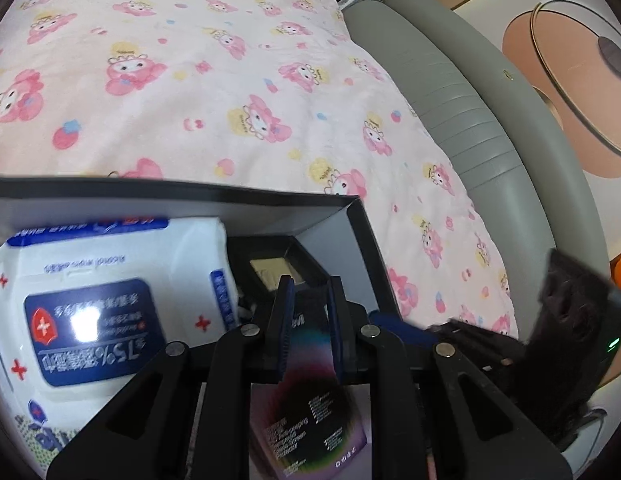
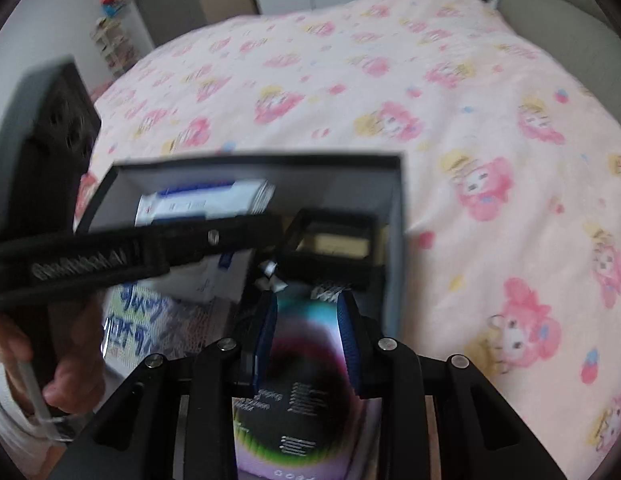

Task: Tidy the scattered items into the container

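Dark packet [image 2: 306, 392] (rainbow-printed) between right hand-held gripper [image 2: 306, 344] pads.

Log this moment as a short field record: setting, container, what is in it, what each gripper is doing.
setting: bed with pink cartoon-print blanket
container: open dark box resting on the blanket
contents: wet wipes pack, small black tray, other items too blurred to name
right gripper: shut on a flat dark packet with rainbow print, held over the box
left gripper: jaws nearly closed, nothing clearly between them, the same packet lies beneath
motion blur: strong in the right wrist view
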